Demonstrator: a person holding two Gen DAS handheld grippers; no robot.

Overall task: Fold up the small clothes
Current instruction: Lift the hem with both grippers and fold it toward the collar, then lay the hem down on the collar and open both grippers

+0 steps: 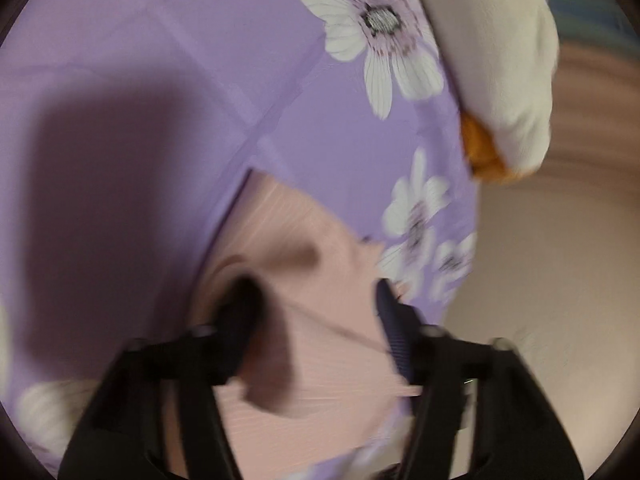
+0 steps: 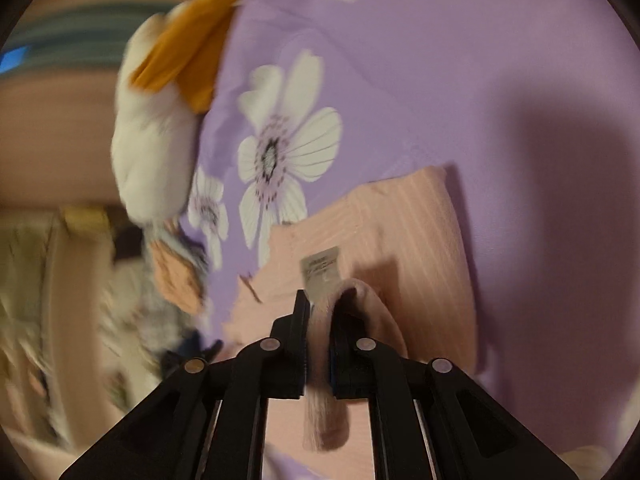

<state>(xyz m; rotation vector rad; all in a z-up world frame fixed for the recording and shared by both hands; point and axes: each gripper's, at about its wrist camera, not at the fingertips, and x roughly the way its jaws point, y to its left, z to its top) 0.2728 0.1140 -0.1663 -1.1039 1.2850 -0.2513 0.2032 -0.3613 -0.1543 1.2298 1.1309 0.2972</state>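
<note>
Nearest the lens in the left wrist view, the left gripper (image 1: 316, 300) is seen with fingers spread wide, nothing pinched; the pink garment (image 1: 320, 364) lies flat under and between them. Motion blur is heavy here. The garment is spread on a purple floral sheet (image 1: 160, 80), close to the sheet's right edge in this view, where the sheet drops away. At that edge, toward the top right, a white plush toy (image 1: 500, 60) with an orange part is seen, touching the sheet.

In the right wrist view, the right gripper (image 2: 320, 320) is pressed together on a raised fold of the pink garment (image 2: 400, 220), cloth visibly pinched between the pads. A grey label (image 2: 322, 270) is exposed just ahead of the fingertips, so the inner side or neck area is probably facing up. The white plush toy (image 2: 152, 152) sits at the sheet's (image 2: 480, 80) left edge in this view. Beyond that edge, a blurred pile of other clothes (image 2: 176, 276) is seen; items cannot be told apart.

Progress, judged: a fold is in hand, not finished. The garment is partly flat, one edge lifted. The lifted part remains to be laid over and flattened; the pile likely remains too.
</note>
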